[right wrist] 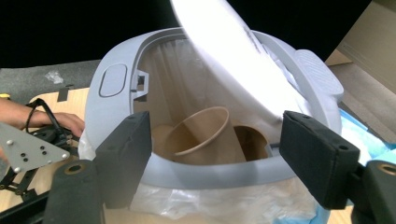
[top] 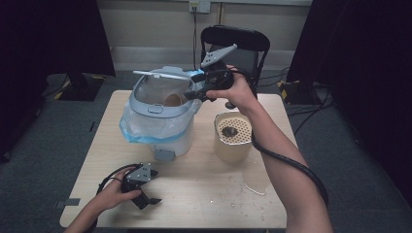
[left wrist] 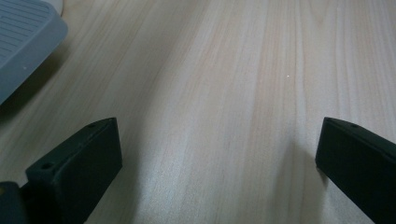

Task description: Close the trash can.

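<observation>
A small grey-blue bin (top: 154, 109) lined with a plastic bag stands on the wooden table (top: 204, 194) with its lid (top: 160, 74) swung up. A brown paper cup (top: 172, 100) lies tilted inside it, its open mouth visible in the right gripper view (right wrist: 201, 135). My right gripper (top: 194, 93) hovers at the bin's right rim (right wrist: 112, 107), jaws open above the cup (right wrist: 217, 154) with nothing between them. My left gripper (top: 148, 200) rests on the table near the front left, open and empty (left wrist: 215, 154).
A beige container with a perforated insert (top: 233, 137) stands right of the bin, a dark scrap on the insert. Spilled liquid (top: 255, 188) marks the table in front of it. The bin's foot pedal (top: 164, 155) juts toward me. A black chair (top: 235, 43) stands behind the table.
</observation>
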The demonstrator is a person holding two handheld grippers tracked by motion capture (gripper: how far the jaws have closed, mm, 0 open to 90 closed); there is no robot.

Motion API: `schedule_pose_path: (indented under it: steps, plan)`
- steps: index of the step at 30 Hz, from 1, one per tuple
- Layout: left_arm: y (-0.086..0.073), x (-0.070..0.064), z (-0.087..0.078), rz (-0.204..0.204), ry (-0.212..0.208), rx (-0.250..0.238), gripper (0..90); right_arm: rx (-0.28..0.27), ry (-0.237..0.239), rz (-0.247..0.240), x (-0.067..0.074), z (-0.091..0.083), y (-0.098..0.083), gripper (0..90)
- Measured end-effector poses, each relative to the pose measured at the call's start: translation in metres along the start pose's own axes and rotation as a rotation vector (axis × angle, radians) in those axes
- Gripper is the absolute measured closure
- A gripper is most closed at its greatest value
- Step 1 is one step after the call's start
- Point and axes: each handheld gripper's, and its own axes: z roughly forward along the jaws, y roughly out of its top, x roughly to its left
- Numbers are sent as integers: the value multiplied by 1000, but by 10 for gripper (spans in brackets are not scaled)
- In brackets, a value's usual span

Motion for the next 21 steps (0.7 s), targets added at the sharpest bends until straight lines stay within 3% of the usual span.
schedule_pose_path:
  steps: [2, 3, 4, 5, 7, 9, 14, 21]
  plan:
    - [0, 0, 0, 0, 0, 0, 0, 1, 5, 5, 1, -1, -2, 256]
    - [0, 0, 0, 4, 0, 1, 0, 10, 13, 8, 1, -2, -3, 322]
    - [0, 0, 0, 0, 0, 0, 0, 16, 50, -1, 2, -2, -5, 423]
    - [0, 0, 0, 2, 0, -2, 0, 22, 64, -16, 4, 0, -5, 388]
    - [0, 0, 0, 0, 0, 0, 0, 46, 25, -56, 9, 5, -3, 361]
    - [0, 0, 0, 5, 0, -1, 0, 24, 40, -33, 9, 6, 0, 361]
    - [0, 0, 0, 5, 2, -1, 0, 18, -13, 18, 2, 5, -3, 300]
    - [0, 0, 0, 1, 3, 2, 0, 18, -159, 106, -17, 3, -7, 232]
